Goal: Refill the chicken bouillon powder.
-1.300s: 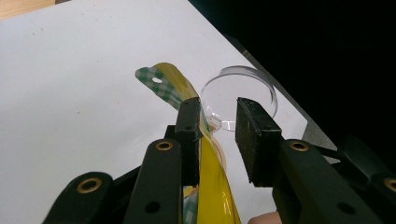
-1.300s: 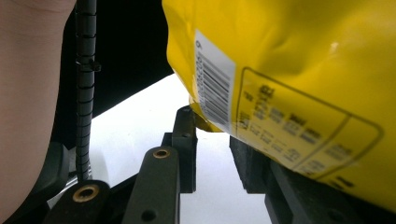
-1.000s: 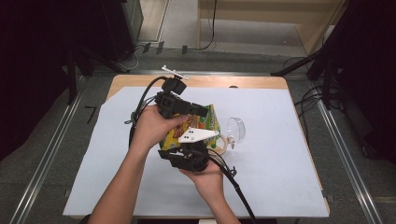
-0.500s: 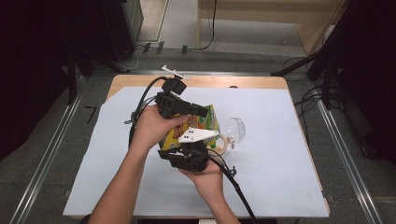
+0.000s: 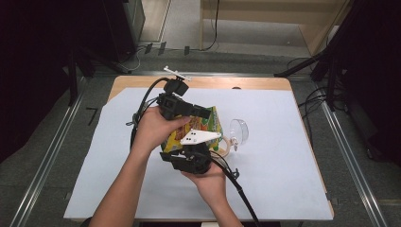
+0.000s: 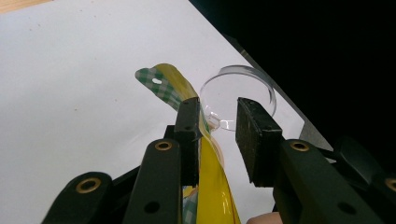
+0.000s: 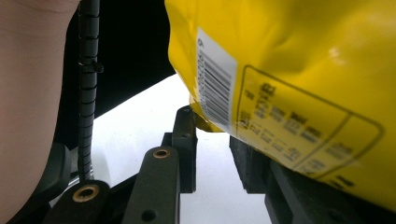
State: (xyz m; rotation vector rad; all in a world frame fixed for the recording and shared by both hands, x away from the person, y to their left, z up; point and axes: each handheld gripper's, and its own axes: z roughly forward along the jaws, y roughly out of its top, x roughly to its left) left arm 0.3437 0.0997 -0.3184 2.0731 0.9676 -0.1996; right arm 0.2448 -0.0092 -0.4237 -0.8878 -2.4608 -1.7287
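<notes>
A yellow snack bag [image 5: 198,125] with a green checked top edge is held up over the white table cover between my two grippers. My left gripper [image 5: 205,113] reaches in from the far side. In the left gripper view its jaws [image 6: 217,126] stand open, and the bag's top edge [image 6: 173,84] runs along the inner face of the left jaw. My right gripper [image 5: 189,144], which carries a white three-cornered plate, comes from the near side. Its jaws [image 7: 212,140] are open too; the bag's barcode corner [image 7: 289,70] hangs over the gap and rests on the right jaw.
A clear cup [image 5: 240,132] lies on its side just right of the bag, also seen past the left gripper's jaws [image 6: 238,91]. The white cover [image 5: 283,179] spreads across the wooden table. Black cables trail from both grippers; dark stands flank the table.
</notes>
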